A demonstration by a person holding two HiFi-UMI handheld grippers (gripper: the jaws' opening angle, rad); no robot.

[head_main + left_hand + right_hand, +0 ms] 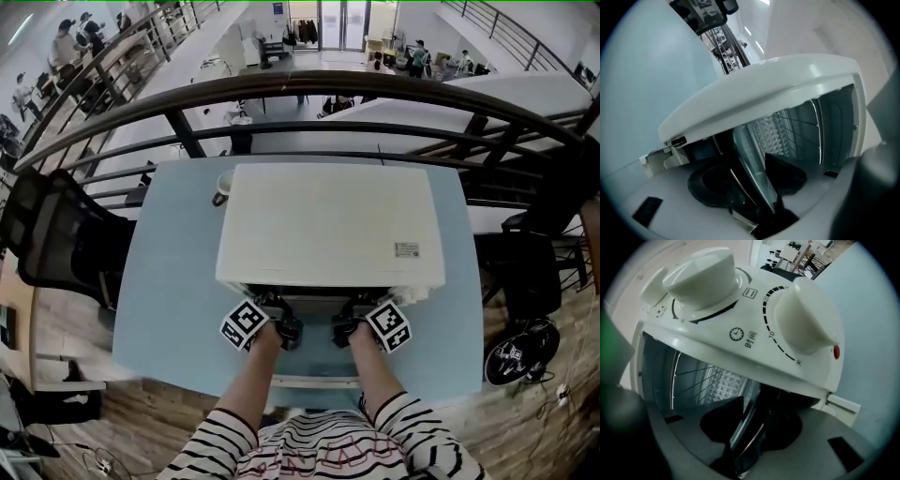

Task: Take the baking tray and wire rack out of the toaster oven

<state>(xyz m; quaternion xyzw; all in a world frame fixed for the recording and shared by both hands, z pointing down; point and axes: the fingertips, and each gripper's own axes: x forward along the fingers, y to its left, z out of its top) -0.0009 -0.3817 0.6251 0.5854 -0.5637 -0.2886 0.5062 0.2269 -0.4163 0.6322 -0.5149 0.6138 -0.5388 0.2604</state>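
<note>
The toaster oven stands on the bench, with both tongs at its open front. The left tongs stand apart, straddling the front edge of the baking tray, which sits inside the toaster oven with the wire rack deeper in. The right tongs are narrow, clamped on the same tray edge below the toaster oven's knobs

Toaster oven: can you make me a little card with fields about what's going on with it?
toaster oven: white, on a light blue table, front open
left claw: jaws apart, baking tray rim between them
right claw: same rim between its jaws; grip unclear
wire rack: inside the oven
knobs: two white dials on the front panel
</note>
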